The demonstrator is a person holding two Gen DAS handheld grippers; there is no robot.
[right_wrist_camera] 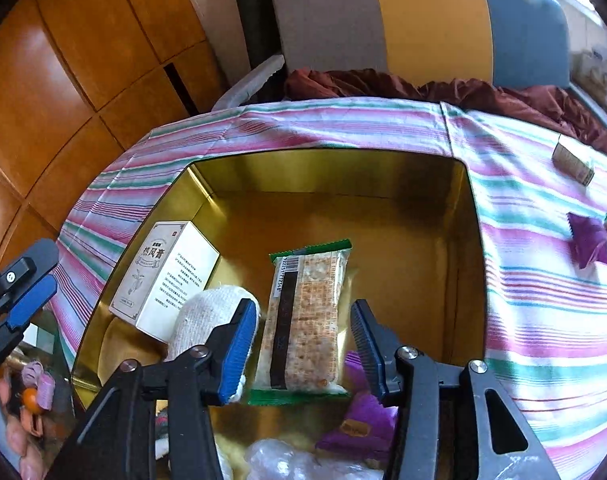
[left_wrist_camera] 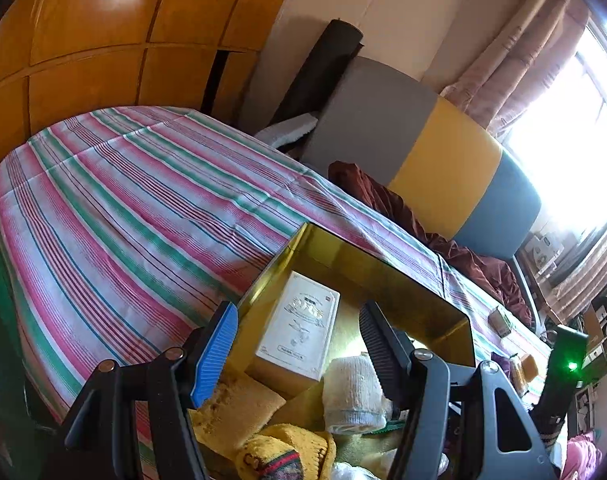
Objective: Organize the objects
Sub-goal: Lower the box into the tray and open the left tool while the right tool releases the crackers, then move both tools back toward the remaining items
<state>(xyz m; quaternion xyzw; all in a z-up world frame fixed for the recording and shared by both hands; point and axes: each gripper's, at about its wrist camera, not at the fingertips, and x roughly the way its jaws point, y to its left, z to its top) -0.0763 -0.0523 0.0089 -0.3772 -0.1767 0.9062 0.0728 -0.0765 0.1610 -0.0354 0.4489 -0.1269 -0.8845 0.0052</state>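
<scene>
A gold tin [right_wrist_camera: 469, 240] stands open on the striped bedsheet [right_wrist_camera: 543, 320]. In it lie a white carton [right_wrist_camera: 163, 276], a rolled white cloth [right_wrist_camera: 203, 316], a cracker packet [right_wrist_camera: 307, 320] with green ends, and a purple sachet [right_wrist_camera: 363, 420]. My right gripper [right_wrist_camera: 303, 306] hangs over the tin, its jaws either side of the packet with a gap at each pad, so it is open. My left gripper [left_wrist_camera: 297, 320] is open over the tin's near left edge [left_wrist_camera: 263, 280], above the carton [left_wrist_camera: 299, 320] and holding nothing. Yellow knitted pieces [left_wrist_camera: 239, 404] lie under it.
On the sheet right of the tin lie another purple sachet [right_wrist_camera: 589, 242] and a small brown box [right_wrist_camera: 573, 162]. A maroon blanket [right_wrist_camera: 443, 88] and a grey, yellow and blue headboard [right_wrist_camera: 423, 20] close the far side. Wooden wardrobe doors [right_wrist_camera: 63, 80] stand to the left.
</scene>
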